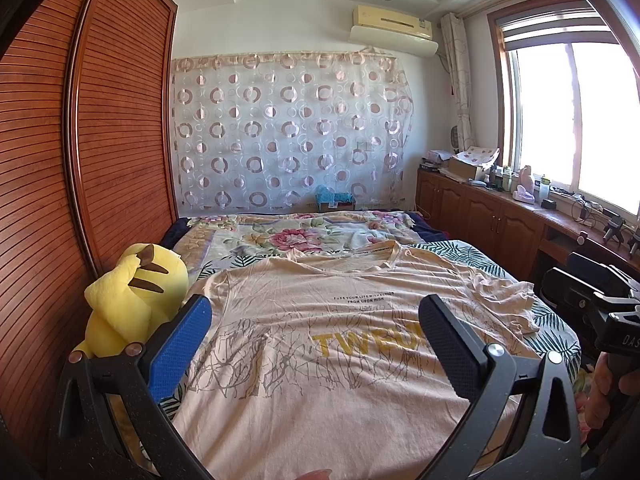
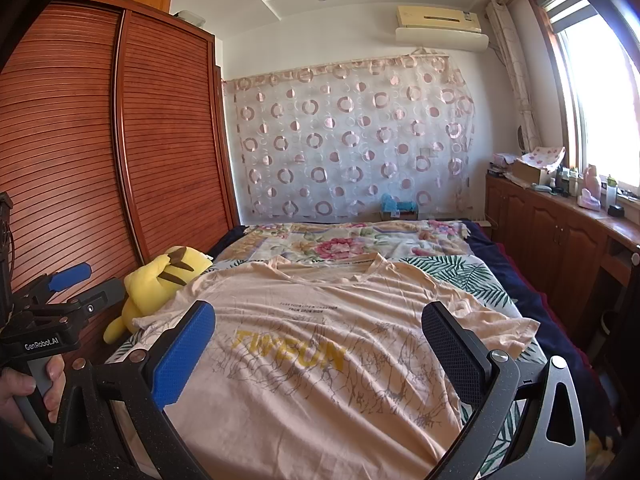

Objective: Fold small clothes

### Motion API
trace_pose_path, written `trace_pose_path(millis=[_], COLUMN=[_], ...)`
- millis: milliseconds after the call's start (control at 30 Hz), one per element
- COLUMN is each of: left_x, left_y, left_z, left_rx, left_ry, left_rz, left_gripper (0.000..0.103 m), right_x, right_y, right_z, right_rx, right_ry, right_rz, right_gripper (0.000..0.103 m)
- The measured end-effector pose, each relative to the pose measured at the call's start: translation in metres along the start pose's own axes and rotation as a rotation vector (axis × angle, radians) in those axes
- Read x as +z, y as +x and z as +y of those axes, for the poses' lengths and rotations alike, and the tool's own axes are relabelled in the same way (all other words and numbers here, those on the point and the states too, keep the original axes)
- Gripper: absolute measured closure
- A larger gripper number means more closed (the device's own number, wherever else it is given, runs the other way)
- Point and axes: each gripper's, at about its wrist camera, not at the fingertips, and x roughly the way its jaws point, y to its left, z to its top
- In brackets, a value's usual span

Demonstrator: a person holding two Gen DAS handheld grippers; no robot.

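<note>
A peach T-shirt [image 1: 312, 344] [image 2: 320, 344] with yellow lettering and grey line print lies spread flat, front up, on the bed, collar toward the far end. My left gripper [image 1: 314, 320] hovers open above its lower middle, with nothing between the blue and black pads. My right gripper [image 2: 318, 326] is open too, above the same shirt and a little to the right. In the left wrist view the right gripper's body shows at the right edge, and the left gripper's blue finger [image 2: 70, 274] shows at the right wrist view's left edge, held by a hand.
A yellow plush toy [image 1: 136, 296] [image 2: 160, 284] lies at the bed's left edge beside the shirt sleeve. A slatted wooden wardrobe [image 1: 60, 160] stands close on the left. A floral blanket [image 1: 296, 236] covers the far bed. Low cabinets [image 1: 480, 216] with clutter run under the window on the right.
</note>
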Motion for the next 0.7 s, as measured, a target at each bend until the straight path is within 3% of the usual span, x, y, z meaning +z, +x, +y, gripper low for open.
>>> trace_pose_path(millis=[333,700], left_x=[0.005,-0.033], left_y=[-0.001,0.048], left_z=[-0.001,0.023], left_rx=[0.009,0.034], left_ry=[-0.007,-0.023], left_rz=[0.023,0.226], left_gripper=[0.000,0.000], right_x=[-0.001,-0.015], right_y=[0.001,0.039], right_z=[0.001,-0.003], right_rx=[0.011,0.044], right_ry=[0.008,0.002], right_rz=[0.010,0.093], right_gripper=[0.000,0.000])
